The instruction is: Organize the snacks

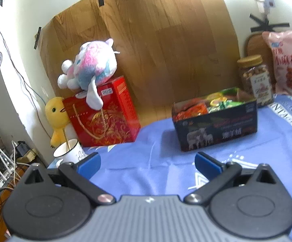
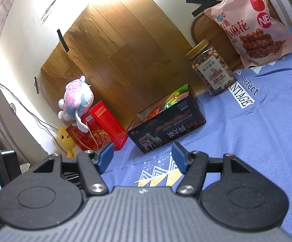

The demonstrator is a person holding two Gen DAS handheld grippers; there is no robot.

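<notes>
1. While both my left gripper [image 1: 147, 164] and right gripper [image 2: 142, 157] hover spread and empty, the black snack box [image 2: 166, 130] reads "澳羊绒" on the blue cloth [image 2: 256, 133].
2. Behind it, the nut jar [image 2: 212, 68] stands beside the pink bag [image 2: 250, 22] marked "小麻花" and "NB".

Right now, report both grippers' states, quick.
Left gripper: open, fingers apart, holding nothing.
Right gripper: open, fingers apart, holding nothing.

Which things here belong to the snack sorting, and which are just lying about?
For the job: black box with snack packets inside, nut jar, pink snack bag.

Lying about: plush toy, red gift box, yellow duck, white mug.
</notes>
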